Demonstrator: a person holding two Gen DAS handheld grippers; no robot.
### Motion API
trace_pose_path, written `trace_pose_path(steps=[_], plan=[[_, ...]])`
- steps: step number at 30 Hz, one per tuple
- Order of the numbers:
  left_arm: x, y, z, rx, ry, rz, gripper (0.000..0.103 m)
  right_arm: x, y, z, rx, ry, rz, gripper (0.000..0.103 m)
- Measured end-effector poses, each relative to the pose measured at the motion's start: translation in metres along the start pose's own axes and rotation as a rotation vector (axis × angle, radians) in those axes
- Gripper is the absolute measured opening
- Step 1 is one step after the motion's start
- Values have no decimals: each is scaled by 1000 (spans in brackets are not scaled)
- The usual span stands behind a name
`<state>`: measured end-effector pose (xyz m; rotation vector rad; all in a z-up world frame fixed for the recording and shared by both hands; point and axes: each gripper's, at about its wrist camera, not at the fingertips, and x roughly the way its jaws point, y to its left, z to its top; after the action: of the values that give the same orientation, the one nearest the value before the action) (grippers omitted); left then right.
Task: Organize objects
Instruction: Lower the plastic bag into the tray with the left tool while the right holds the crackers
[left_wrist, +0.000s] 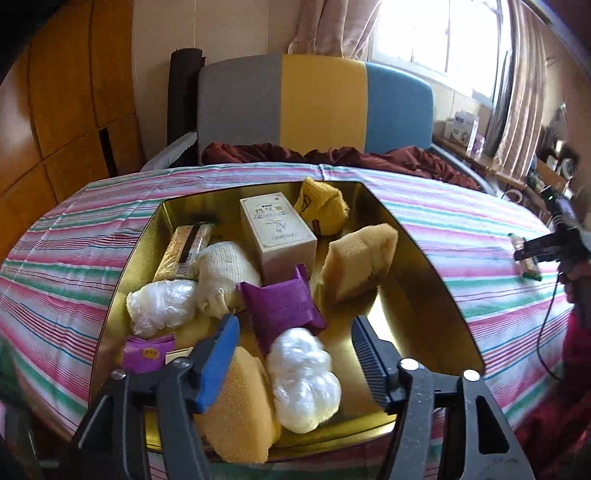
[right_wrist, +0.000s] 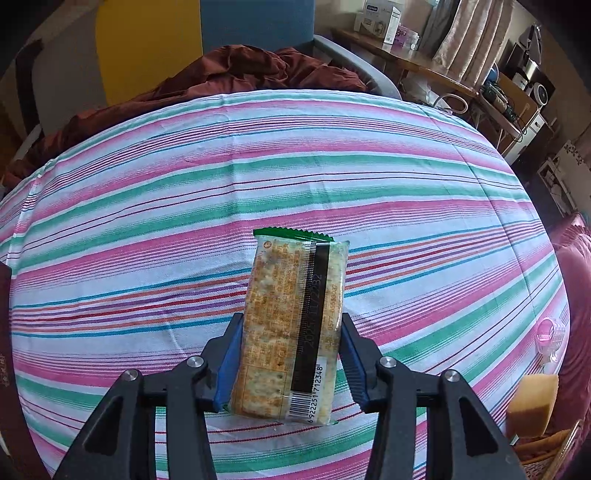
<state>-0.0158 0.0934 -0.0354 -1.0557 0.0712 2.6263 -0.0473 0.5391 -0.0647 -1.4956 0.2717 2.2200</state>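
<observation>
Left gripper (left_wrist: 291, 354): jaws apart and nothing pinched; a white plastic-bag bundle (left_wrist: 303, 380) lies just below and between them, not touched by either pad, so it reads as let go.
Right gripper (right_wrist: 291, 363): closed on a cracker packet (right_wrist: 291, 332), one pad on each long side, the packet's green sealed end pointing away from the gripper.
Just beside the left gripper: a round yellow sponge (left_wrist: 236, 410) under its blue-padded finger, and a purple sachet (left_wrist: 147, 354) off to that same side.
Ahead of the left gripper: a purple packet (left_wrist: 280, 310), then a cream knitted cloth (left_wrist: 225, 273), a second white bag bundle (left_wrist: 159, 306), a tan sponge block (left_wrist: 358, 266), a white carton (left_wrist: 277, 236), another cracker packet (left_wrist: 188, 251) and a yellow sock (left_wrist: 321, 206) at the far end.
Container: all of these sit inside a gold tin tray (left_wrist: 417, 291).
Surface: the tray rests on a striped bedsheet (right_wrist: 332, 177), which also lies under the right gripper's packet.
Done: most objects look gathered into the tray.
Left: the held cracker packet sits well to the side of the tray and probably goes in next; a sponge (right_wrist: 532, 402) and a small pink object (right_wrist: 546, 332) also lie outside, to the right gripper's outer side.
</observation>
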Motion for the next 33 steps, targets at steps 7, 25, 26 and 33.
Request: trace_pose_path(steps=[7, 25, 26, 33], plan=[[-31, 27, 3, -79, -65, -38, 75, 11, 1, 16, -5, -69, 30, 49], [-65, 79, -8, -181, -72, 173, 94, -133, 224, -82, -558, -187, 520, 49], [-65, 78, -8, -179, -73, 173, 97, -132, 238, -89, -587, -181, 530, 49], [-63, 76, -6, -173, -64, 181, 103, -100, 303, -115, -692, -86, 505, 49]])
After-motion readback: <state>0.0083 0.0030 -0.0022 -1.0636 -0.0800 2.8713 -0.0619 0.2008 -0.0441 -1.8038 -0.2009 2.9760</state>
